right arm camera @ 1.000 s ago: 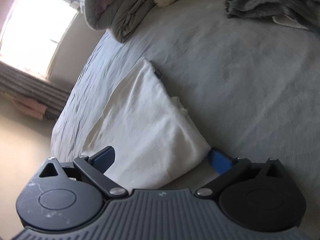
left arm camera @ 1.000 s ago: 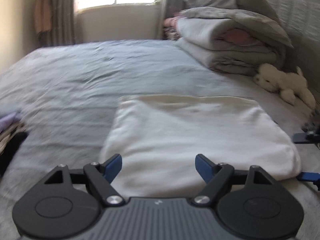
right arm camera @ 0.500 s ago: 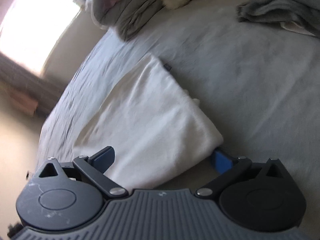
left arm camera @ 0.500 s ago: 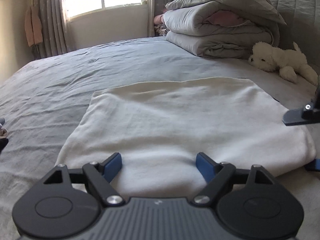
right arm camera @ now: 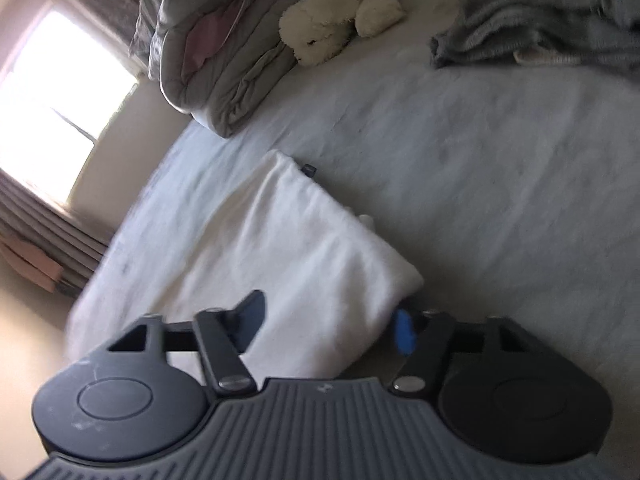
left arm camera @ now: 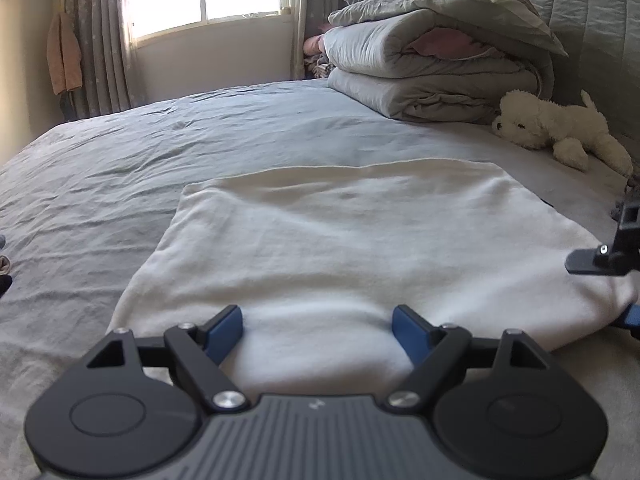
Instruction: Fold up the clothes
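Note:
A white garment (left arm camera: 340, 240), folded into a flat rectangle, lies on the grey-blue bed sheet (left arm camera: 160, 160). My left gripper (left arm camera: 316, 330) stands open over the garment's near edge, and a low bulge of cloth sits between its blue pads. My right gripper (right arm camera: 328, 324) is turned on its side at the near right corner of the garment (right arm camera: 300, 248). Its jaws are closing, one finger above the corner and one below, with a gap still left. In the left wrist view its upper finger (left arm camera: 586, 258) hovers over that corner.
A stack of folded grey duvets (left arm camera: 432, 68) and a white plush dog (left arm camera: 560, 132) lie at the head of the bed. A rumpled grey blanket (right arm camera: 540, 12) is at the far right. Some clothes (left arm camera: 4, 264) show at the left edge. A window and curtains are behind.
My left gripper came down and closer to the garment's near edge. My right gripper's jaws went from wide open to about half as wide around the corner.

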The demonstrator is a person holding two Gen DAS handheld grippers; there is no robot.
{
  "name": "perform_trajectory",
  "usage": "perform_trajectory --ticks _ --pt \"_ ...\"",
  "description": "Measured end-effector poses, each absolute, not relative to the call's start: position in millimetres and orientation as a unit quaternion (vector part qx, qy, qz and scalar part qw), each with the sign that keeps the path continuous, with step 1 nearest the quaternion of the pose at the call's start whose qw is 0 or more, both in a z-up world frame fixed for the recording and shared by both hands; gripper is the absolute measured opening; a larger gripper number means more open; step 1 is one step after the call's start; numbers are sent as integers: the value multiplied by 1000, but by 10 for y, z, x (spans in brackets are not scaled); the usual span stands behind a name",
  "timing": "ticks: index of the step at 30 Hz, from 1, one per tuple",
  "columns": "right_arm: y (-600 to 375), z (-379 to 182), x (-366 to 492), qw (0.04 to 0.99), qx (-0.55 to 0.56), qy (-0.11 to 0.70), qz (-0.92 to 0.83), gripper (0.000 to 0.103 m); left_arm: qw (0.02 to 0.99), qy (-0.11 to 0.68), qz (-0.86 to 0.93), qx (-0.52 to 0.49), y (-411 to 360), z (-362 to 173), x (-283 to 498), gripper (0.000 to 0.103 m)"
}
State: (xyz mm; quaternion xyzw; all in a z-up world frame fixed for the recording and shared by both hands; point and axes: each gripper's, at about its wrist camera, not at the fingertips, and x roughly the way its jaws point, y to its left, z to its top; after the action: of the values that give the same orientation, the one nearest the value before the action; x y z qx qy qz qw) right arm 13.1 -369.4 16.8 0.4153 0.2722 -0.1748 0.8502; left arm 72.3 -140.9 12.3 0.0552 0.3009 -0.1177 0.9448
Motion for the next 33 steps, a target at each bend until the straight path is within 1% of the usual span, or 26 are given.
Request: perform_trajectory --ticks 1,2,4,6,9,12,14,18,22,24,27,33 --pt "-3705 159 139 849 418 271 -178 50 945 300 -118 55 -1407 122 720 83" --pt "-3728 152 149 847 422 269 -180 45 945 300 -119 56 -1406 124 719 84" --pt "-3776 140 159 843 429 266 -182 43 945 299 -120 56 -1401 128 718 84" --pt "-3803 121 170 840 436 267 -182 43 945 299 -121 55 -1393 131 720 84" --pt "-3737 137 183 850 406 280 -185 40 945 300 -122 53 -1389 137 722 84" --pt "-3687 142 210 857 387 283 -189 41 943 305 -121 53 -1396 154 742 85" --pt "-3713 130 206 854 395 282 -187 41 937 324 -122 54 -1407 198 835 88" --pt "-3729 135 211 851 398 287 -186 41 912 384 -115 90 -1566 297 1143 95" --pt "-3721 150 222 852 391 293 -186 41 895 424 -93 104 -1696 349 1501 96" --pt "-3745 146 215 849 399 295 -183 41 890 436 -85 103 -1762 331 1685 99" --pt "-3783 140 193 842 415 295 -178 41 886 445 -73 106 -1872 304 1952 102" --pt "-3822 139 165 832 434 300 -171 41 897 432 -39 83 -1961 326 2393 102"
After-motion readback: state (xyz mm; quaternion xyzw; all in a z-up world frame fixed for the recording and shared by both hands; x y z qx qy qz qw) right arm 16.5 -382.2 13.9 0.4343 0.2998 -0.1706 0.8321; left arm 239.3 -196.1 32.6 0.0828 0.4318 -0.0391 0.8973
